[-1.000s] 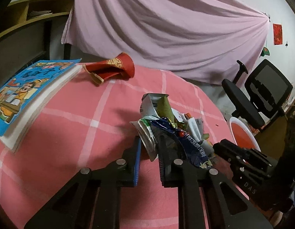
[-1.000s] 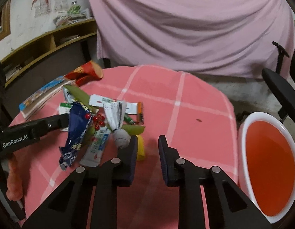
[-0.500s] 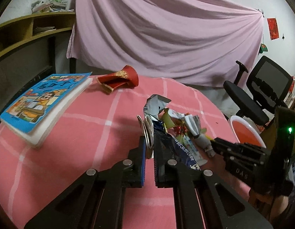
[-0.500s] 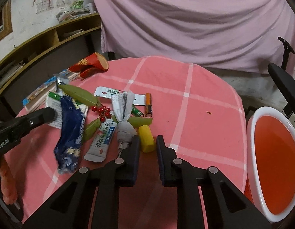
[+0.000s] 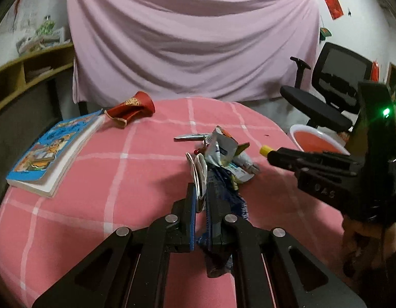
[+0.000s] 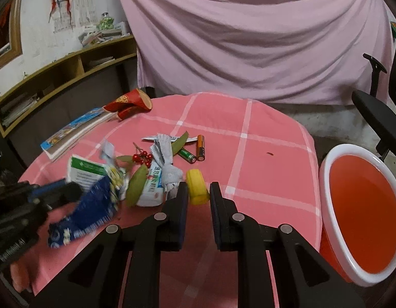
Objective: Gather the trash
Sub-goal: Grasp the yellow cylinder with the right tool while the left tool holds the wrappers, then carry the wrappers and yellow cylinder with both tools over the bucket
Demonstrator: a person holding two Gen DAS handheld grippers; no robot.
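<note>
Since the earlier frame the left hand-held gripper [image 5: 201,200] had closed, clamping the wrappers [image 5: 218,159]; the right hand-held gripper [image 6: 198,192] clasped the yellow cap [image 6: 196,186] beside the bare red bin [image 6: 362,231].

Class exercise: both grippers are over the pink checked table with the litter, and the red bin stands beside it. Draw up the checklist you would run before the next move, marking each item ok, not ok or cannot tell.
1. Left gripper shut on trash: ok; it clamps the blue foil snack wrapper and white packet.
2. Right gripper gripping the yellow plastic cap: cannot tell; the cap sits between its jaws, contact unclear.
3. Red plastic bin with white rim open and reachable: ok, beside the table edge.
4. Held wrapper free of other litter: cannot tell.
5. Table cleared: not ok; two batteries, the toothpaste tube and red berries remain.
</note>
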